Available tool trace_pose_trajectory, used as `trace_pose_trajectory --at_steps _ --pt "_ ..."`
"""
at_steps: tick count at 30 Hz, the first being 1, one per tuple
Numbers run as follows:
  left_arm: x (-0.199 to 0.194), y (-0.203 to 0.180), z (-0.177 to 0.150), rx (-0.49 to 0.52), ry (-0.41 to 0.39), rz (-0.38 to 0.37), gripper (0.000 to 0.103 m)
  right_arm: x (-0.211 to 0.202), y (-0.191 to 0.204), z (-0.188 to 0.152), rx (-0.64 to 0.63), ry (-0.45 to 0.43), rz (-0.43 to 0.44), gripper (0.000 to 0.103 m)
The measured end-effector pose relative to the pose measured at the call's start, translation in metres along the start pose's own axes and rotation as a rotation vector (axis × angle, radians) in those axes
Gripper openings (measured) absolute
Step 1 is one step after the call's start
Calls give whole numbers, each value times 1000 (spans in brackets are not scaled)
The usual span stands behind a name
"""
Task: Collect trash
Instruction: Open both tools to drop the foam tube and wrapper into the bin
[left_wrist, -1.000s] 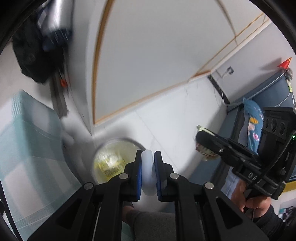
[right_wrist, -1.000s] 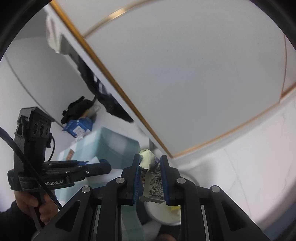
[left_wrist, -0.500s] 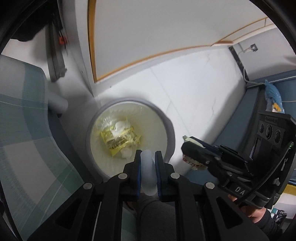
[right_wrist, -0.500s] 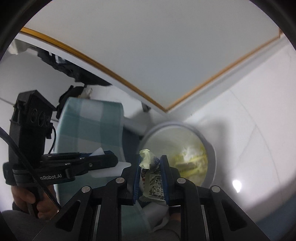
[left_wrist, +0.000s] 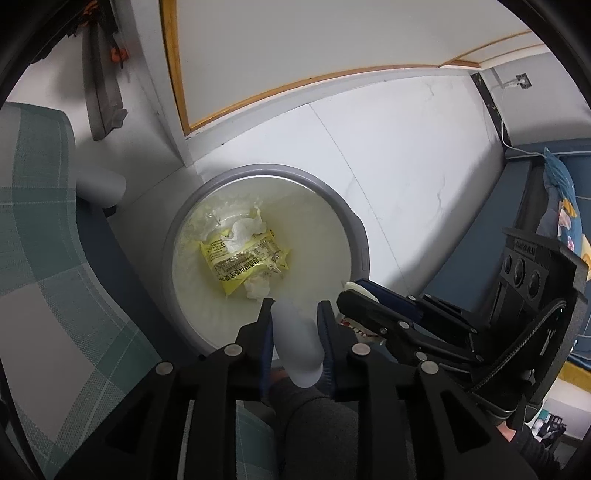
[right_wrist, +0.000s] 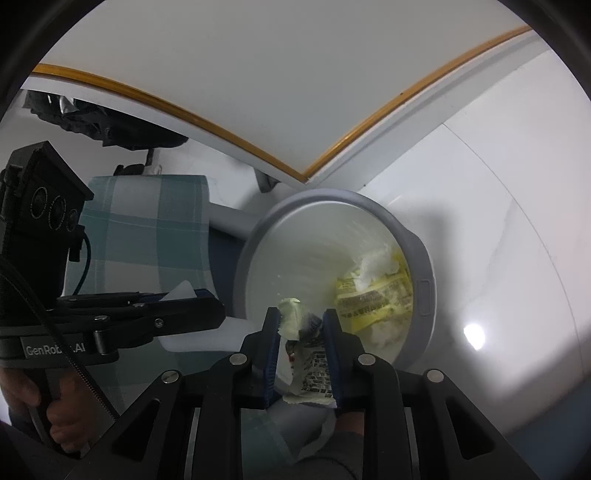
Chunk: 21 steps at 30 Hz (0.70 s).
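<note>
1. Left gripper (left_wrist: 294, 308): pointed steeply down over the near rim of the bin. A pale, blurred white object (left_wrist: 297, 339), apparently a soft scrap of paper or plastic, stood between its blue pads. The jaws had just been opening, with that object between them; whether the pads pressed on it could not be told.
2. Right gripper (right_wrist: 301, 317): angled down at the same bin from the other side, just beside the left gripper. A crumpled printed wrapper (right_wrist: 312, 369) with a pale green end sat between its blue pads. These jaws had also just been opening, the wrapper in the gap; whether the pads gripped it could not be told.
3. Trash bin (left_wrist: 360, 254): round, grey rim, white liner, directly ahead of and below both pairs of fingertips.
4. Yellow printed packet (left_wrist: 245, 260): lying on the bin bottom, beyond the left gripper's tips.
5. White crumpled tissue (left_wrist: 245, 229): resting on the far end of the packet; a second white wad lay at its near end.
6. Checked green-and-white fabric (left_wrist: 40, 266): left of the left gripper, beside the bin.
7. White panel with a gold edge (right_wrist: 236, 92): beyond the bin, ahead of both grippers.
8. Person's hand (right_wrist: 35, 413): wrapped on the left gripper's handle, seen from the right wrist.
9. Blue bedding (left_wrist: 561, 199): far right of the left gripper.
</note>
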<state>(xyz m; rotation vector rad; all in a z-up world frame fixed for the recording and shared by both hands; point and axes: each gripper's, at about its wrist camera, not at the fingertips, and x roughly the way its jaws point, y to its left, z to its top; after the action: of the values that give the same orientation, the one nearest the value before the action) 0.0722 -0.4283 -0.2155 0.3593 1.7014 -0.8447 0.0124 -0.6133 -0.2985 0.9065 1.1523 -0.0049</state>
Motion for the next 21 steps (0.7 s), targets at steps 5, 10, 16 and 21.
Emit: trace_pose_trajectory --at_steps 5,10,16,21 --pt "5 6 2 -30 21 14 29 2 0 0 4 9 -9 28" --pt "5 8 1 -50 17 22 42 1 -2 -1 9 10 -12 37" --pt "6 10 1 -60 12 35 56 -4 -6 -4 18 6 -22 43" --pt "2 12 3 -61 -6 41 65 -16 -8 -5 19 -11 -33 51"
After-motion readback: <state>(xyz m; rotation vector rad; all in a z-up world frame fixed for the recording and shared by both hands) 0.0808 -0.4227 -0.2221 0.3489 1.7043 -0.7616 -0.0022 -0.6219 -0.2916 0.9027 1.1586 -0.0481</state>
